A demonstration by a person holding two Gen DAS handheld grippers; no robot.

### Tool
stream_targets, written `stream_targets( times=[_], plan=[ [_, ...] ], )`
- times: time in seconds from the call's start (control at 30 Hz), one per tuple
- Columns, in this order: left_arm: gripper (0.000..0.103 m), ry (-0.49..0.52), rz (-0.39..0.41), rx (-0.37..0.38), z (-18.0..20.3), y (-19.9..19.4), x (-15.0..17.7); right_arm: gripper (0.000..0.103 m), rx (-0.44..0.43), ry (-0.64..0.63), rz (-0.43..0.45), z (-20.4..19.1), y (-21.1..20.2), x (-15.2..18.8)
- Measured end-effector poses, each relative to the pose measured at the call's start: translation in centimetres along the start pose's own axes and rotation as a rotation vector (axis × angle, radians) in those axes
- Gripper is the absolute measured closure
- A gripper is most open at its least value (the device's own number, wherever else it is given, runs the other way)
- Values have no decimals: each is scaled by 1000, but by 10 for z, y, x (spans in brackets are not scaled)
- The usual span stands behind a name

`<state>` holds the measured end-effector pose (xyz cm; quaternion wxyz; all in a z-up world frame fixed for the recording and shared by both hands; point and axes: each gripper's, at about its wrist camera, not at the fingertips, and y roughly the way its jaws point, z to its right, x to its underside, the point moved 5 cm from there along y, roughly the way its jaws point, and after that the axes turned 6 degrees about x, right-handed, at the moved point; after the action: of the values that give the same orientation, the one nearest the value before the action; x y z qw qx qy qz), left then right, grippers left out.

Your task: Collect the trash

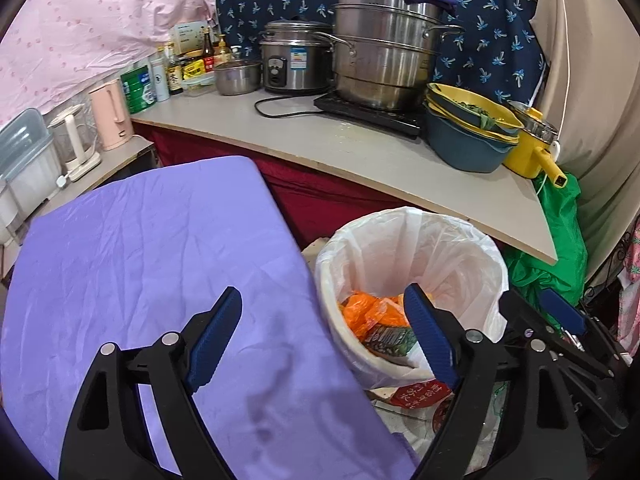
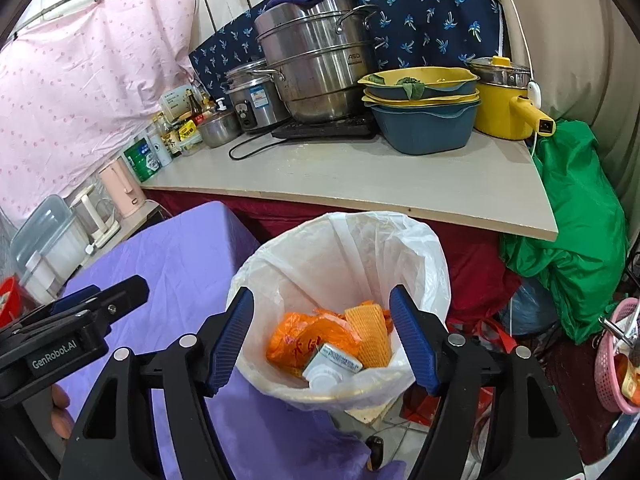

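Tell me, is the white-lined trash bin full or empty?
Partly full: the trash bin holds orange wrappers and a small carton at the bottom.

We see red packet (image 1: pixel 416 394) part-hidden behind left gripper's finger | bottle labels (image 1: pixel 175 76) too small to read | pink basket (image 2: pixel 616 360) cut by frame edge

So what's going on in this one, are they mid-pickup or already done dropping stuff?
A person holds two grippers over a white-lined trash bin beside a purple-covered table. The right gripper and left gripper both stand open with nothing between their fingers. Orange wrappers and a small white carton already lie in the bin, so this looks like just after a drop. No loose trash shows on the purple cover.
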<state>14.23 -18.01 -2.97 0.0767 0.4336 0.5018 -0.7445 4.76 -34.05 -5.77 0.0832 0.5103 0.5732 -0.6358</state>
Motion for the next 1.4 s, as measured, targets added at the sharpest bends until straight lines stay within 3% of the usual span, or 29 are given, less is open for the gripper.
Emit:
stream_targets(
  times=[0.1, 0.33, 0.73, 1.4],
  plan=[
    [16, -13, 1, -34, -10, -5, 7, 31, 5, -3, -20, 1, -3, 6],
    [13, -21, -25, -96, -28, -11, 27, 19, 32, -4, -37, 5, -14, 19],
    [13, -23, -51, -114, -32, -25, 51, 16, 60, -20, -76, 13, -24, 40],
    [11, 16, -77, -127, -28, -23, 70, 13, 92, -72, -64, 8, -31, 50]
  ],
)
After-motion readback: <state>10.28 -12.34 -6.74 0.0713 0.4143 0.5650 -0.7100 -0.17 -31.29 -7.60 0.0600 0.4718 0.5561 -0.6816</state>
